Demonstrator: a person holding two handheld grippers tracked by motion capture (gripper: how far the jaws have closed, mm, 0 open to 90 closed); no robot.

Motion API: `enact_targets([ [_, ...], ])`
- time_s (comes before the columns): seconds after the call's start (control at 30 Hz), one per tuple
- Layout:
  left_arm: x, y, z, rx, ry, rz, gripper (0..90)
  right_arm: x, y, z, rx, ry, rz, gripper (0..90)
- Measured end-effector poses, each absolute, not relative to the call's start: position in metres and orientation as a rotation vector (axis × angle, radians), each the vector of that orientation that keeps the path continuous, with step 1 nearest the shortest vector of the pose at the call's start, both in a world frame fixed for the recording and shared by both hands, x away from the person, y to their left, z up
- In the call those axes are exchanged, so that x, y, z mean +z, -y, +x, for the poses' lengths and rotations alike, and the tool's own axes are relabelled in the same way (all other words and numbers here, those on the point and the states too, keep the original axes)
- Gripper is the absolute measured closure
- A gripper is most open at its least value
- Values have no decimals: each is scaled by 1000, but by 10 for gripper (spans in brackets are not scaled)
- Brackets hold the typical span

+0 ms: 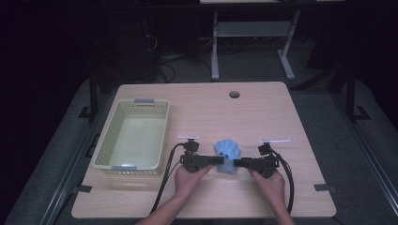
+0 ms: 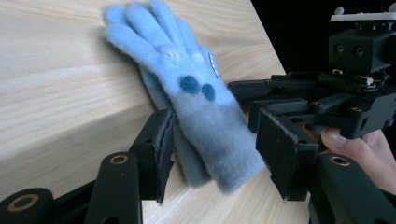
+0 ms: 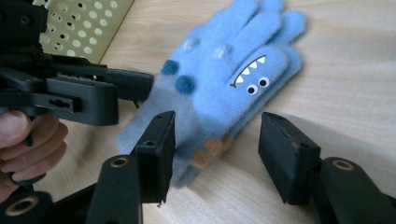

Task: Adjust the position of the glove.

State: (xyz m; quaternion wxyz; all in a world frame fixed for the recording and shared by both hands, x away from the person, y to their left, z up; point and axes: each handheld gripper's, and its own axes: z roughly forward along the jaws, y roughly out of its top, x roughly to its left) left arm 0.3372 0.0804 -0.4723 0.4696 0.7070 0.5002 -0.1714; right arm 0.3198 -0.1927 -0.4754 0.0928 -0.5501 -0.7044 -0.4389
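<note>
Two fuzzy light-blue gloves (image 1: 227,150) lie stacked on the wooden table (image 1: 263,112), fingers pointing away from me. The top glove (image 3: 233,70) has dark blue dots, white teeth and eyes; its cuff (image 2: 219,144) points toward me. My left gripper (image 1: 219,161) comes in from the left, and in the left gripper view its jaws (image 2: 217,126) straddle the cuff end, open, the right pad still clear of the fabric. My right gripper (image 1: 236,163) comes in from the right. Its jaws (image 3: 217,123) are open around the cuff corner, the right pad apart from it.
A pale yellow-green plastic basket (image 1: 105,140) stands on the left part of the table, its holed wall (image 3: 79,23) just beyond the left gripper. A round cable hole (image 1: 234,94) sits near the far edge. Bare tabletop lies beyond and to the right of the gloves.
</note>
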Motion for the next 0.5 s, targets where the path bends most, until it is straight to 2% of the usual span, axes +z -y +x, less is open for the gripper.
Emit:
enact_targets([
  [0.17, -479, -76, 339, -393, -1250, 1763, 489, -477, 192, 319, -1318, 2055, -1650, 495],
  [0.4, -483, -75, 341, -410, -1258, 1750, 570, -481, 189, 319, -1339, 2015, -1663, 557],
  [0.5, -484, -75, 341, -408, -1263, 1735, 572, -482, 187, 319, -1348, 2022, -1667, 571],
])
